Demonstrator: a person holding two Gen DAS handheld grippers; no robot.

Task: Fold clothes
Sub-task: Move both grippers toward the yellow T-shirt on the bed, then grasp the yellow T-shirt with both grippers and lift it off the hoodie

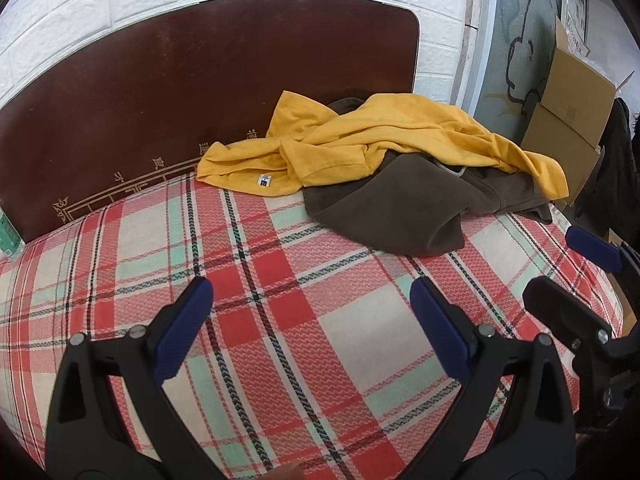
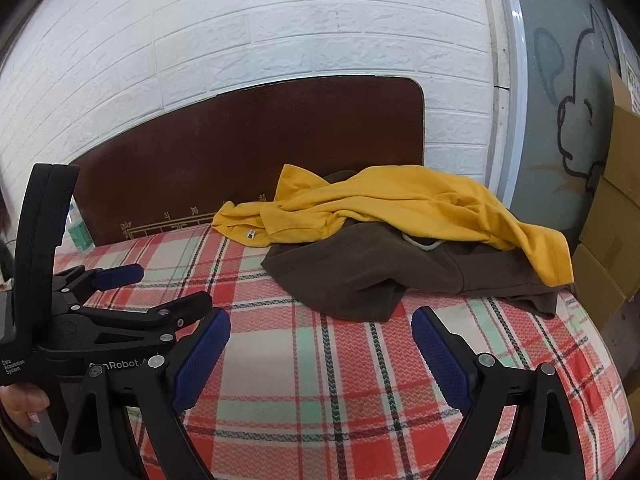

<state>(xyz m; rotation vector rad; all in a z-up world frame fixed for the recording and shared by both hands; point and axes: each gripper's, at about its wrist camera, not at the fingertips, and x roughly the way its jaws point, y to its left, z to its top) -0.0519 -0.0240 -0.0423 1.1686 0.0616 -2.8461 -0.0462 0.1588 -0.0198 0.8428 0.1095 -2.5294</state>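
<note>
Nearest, the left gripper point(image 1: 312, 312) and the right gripper point(image 2: 320, 340) hover above the plaid cover point(image 1: 280, 320), both spread wide, holding nothing; no fold looks begun, so this seems the opening reach; beyond them, toward the far right of the surface, two garments lie heaped: one brown garment point(image 2: 360, 276) beneath, one yellow shirt point(image 2: 400, 204) crumpled on top; next, I judge, the yellow one must be pinched, lifted off and spread flat; behind stands one dark headboard point(image 1: 200, 80).
</note>
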